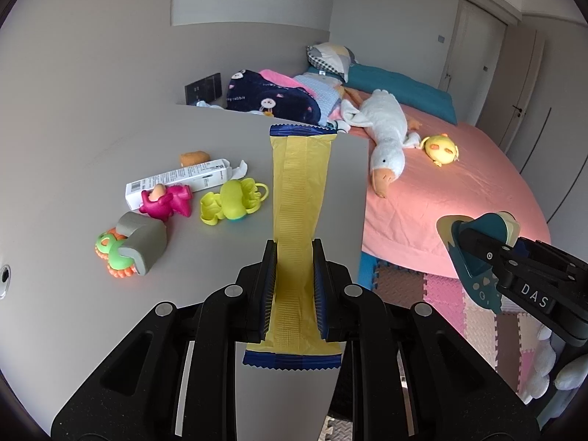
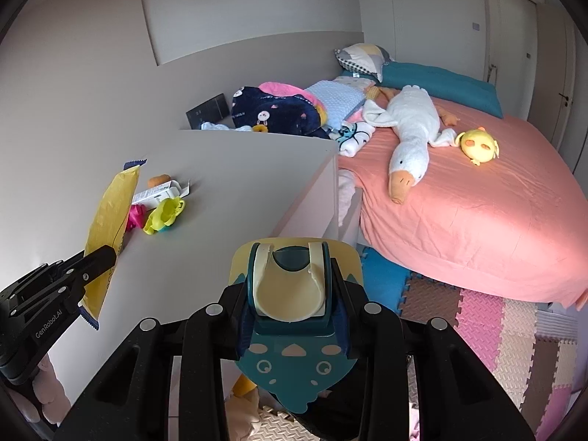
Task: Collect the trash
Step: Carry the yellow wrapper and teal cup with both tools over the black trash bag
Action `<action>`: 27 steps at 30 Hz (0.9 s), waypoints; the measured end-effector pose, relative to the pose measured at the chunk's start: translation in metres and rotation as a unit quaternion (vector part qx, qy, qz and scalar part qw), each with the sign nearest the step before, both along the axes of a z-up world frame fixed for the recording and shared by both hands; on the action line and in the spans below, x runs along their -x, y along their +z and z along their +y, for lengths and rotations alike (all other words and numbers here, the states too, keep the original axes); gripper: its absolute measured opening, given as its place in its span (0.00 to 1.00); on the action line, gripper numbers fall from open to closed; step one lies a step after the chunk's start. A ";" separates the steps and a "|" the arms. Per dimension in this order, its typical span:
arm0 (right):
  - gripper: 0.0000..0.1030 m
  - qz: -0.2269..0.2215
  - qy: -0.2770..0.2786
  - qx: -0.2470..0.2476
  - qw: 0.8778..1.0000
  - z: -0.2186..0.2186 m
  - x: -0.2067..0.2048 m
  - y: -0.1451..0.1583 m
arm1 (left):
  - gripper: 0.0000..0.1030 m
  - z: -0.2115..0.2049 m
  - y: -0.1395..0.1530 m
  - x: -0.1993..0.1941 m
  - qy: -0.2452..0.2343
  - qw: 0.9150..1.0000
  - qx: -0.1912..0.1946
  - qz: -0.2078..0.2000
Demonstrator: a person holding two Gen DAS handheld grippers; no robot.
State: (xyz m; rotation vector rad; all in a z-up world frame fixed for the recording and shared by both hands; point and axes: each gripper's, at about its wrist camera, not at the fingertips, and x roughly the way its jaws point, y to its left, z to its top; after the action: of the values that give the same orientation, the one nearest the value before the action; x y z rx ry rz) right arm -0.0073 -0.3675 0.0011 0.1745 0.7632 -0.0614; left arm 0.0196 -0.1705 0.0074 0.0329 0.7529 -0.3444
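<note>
My left gripper [image 1: 293, 253] is shut on a long yellow wrapper [image 1: 299, 191] with blue ends and holds it upright above the grey table [image 1: 220, 139]. The wrapper also shows in the right wrist view [image 2: 110, 217]. My right gripper [image 2: 290, 275] is shut on a teal and cream child's slipper [image 2: 290, 364], held off the table's right edge over the floor; the slipper also shows in the left wrist view [image 1: 477, 257]. A white carton [image 1: 176, 182] with an open flap lies on the table.
Plastic toys lie on the table: a pink one [image 1: 165, 202], a yellow-green one [image 1: 231, 202], a green and orange one [image 1: 114, 253] under a grey block [image 1: 145, 242]. A bed [image 2: 477, 213] with plush goose [image 2: 411, 136] stands right. Foam mats [image 2: 496, 323] cover the floor.
</note>
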 end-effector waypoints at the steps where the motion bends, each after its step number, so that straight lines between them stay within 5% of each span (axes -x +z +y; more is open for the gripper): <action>1: 0.35 0.000 -0.004 -0.001 1.000 -0.004 0.001 0.000 | 0.18 -0.005 0.000 0.001 -0.004 1.000 -0.001 0.001; 27: 0.40 0.015 -0.105 0.015 0.994 -0.090 0.010 0.003 | 0.20 -0.100 -0.025 0.027 -0.134 0.990 -0.029 0.038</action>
State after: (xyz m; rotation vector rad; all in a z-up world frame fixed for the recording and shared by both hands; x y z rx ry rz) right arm -0.0175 -0.4578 0.0038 0.2260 0.7712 -0.2760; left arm -0.0069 -0.2705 -0.0173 0.1774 0.8364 -0.5828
